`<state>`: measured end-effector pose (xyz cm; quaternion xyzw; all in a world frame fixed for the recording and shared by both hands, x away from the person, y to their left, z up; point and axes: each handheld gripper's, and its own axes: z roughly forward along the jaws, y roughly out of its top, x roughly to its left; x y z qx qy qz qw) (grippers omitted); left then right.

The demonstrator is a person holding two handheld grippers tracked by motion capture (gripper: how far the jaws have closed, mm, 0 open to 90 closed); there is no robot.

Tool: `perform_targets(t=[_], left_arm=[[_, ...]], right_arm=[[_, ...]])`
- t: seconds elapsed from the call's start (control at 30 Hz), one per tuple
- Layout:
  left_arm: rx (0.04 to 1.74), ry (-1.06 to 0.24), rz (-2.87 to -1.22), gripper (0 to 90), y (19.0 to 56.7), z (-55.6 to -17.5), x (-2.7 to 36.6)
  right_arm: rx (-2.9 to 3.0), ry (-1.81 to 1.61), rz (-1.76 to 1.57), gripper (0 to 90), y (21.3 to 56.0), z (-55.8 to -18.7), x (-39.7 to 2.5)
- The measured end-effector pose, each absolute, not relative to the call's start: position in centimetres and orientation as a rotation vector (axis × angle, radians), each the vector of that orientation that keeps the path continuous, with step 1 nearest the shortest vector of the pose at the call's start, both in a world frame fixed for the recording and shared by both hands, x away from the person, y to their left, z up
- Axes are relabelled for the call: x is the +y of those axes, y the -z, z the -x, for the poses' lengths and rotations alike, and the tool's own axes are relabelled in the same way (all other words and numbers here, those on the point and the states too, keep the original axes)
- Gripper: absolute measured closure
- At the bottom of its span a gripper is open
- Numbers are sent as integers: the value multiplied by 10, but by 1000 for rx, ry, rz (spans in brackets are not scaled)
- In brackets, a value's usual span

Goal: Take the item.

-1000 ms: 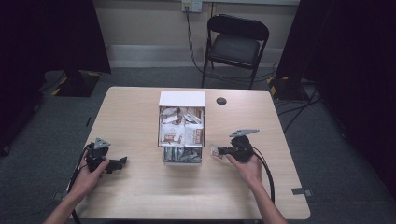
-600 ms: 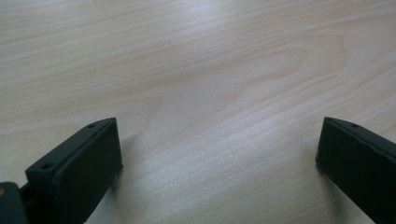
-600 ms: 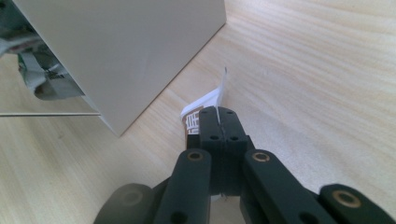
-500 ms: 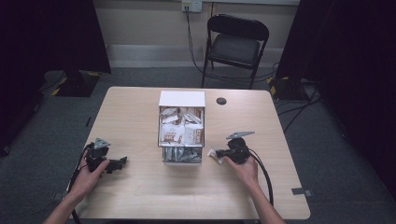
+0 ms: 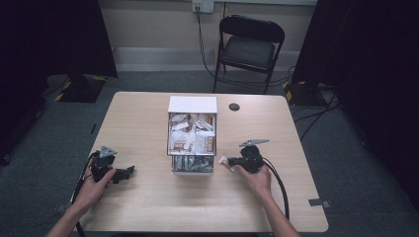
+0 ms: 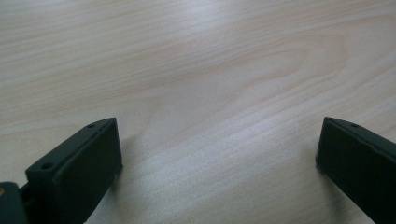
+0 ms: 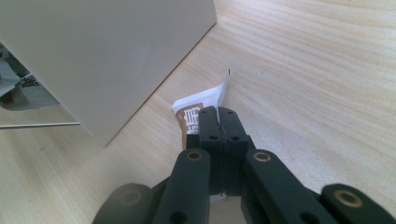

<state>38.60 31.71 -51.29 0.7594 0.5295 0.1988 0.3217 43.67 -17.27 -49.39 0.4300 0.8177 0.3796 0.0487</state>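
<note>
right gripper (image 7: 219, 122) pinches a light, floppy paper sachet (image 7: 201, 105) at mid-frame, edge grip suits it; left gripper (image 6: 217, 154) gapes wide

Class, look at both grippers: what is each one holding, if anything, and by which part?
The right gripper is shut on a small white-and-brown sachet, pinching it at one end, beside the box. The left gripper is open over the table, holding nothing.

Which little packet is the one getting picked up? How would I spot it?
Find the white box full of packets in the middle of the table. Just beside it, the right tongs pinch one small packet. It is white with a brown label, and it is outside the box, unlike the others.
</note>
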Motion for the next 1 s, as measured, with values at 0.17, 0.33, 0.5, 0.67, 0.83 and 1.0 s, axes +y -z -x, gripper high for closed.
perform_targets(t=[0.17,0.33,0.5,0.67,0.83,1.0], left_arm=[[1390,-522,-1995,0,513,-386,317],[1391,-522,-1995,0,513,-386,317],[1390,-522,-1995,0,513,-386,317],[1391,-522,-1995,0,513,-386,317],[1390,-522,-1995,0,513,-386,317],[1391,-522,-1995,0,513,-386,317]], right_arm=[[2467,-1140,-1320,871,496,-437,-172],[2440,-1131,-1309,845,497,-436,-170],[2417,-1126,-1339,751,497,-437,-171],[2406,-1127,-1353,675,496,-437,-171],[2383,-1143,-1360,602,492,-437,-172],[2362,-1182,-1370,491,489,-438,-175]])
